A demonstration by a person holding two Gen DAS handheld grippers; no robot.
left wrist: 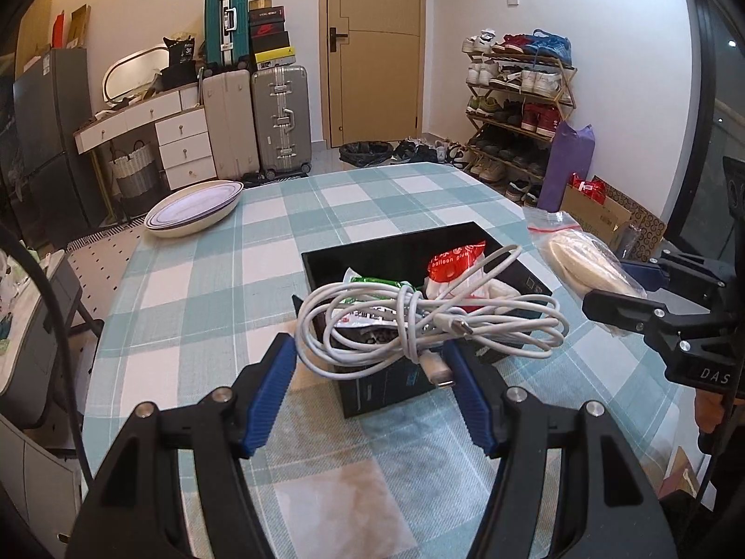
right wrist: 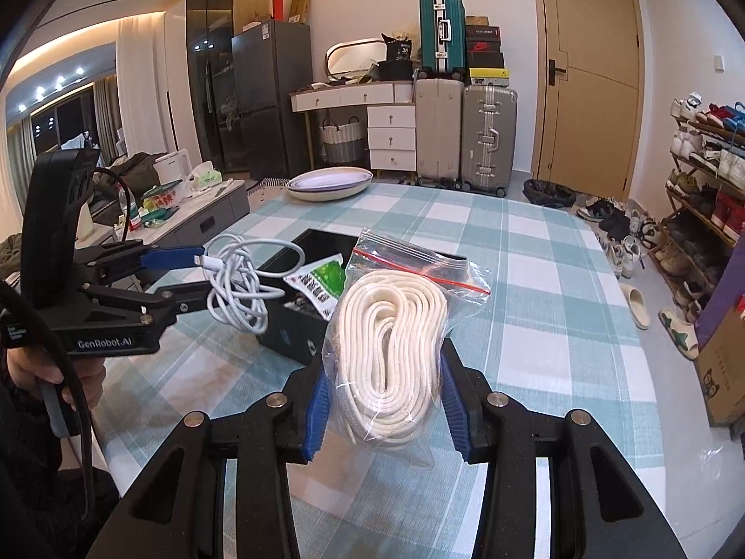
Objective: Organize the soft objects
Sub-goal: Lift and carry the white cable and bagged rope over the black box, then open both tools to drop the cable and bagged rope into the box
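Table (left wrist: 195,289) with a green-and-white checked cloth carries a black box (left wrist: 326,261), open at the top, near its middle. Inside the box lie a red packet (left wrist: 454,263) and a green-and-white packet (left wrist: 372,282).

The left gripper (left wrist: 370,363) stands with its blue pads wide apart. A coiled white cable (left wrist: 419,316) sits between them, above the near edge of the box. One cable plug rests against the right-hand pad (left wrist: 468,391); the other pad shows a clear gap to the coil. Whether the coil is carried by the gripper or rests on the box rim, I cannot tell. From the right wrist view the same cable (right wrist: 237,284) hangs at the tip of the left gripper (right wrist: 186,275), beside the box (right wrist: 288,326).

The right gripper (right wrist: 382,400) is closed on a clear zip bag (right wrist: 409,251) holding a coil of white rope (right wrist: 396,330). Both pads press the bag's sides. The bag is held above the cloth, just beside the box.

A shallow oval dish (left wrist: 193,207) sits at the far left corner of the table, well apart from the box.
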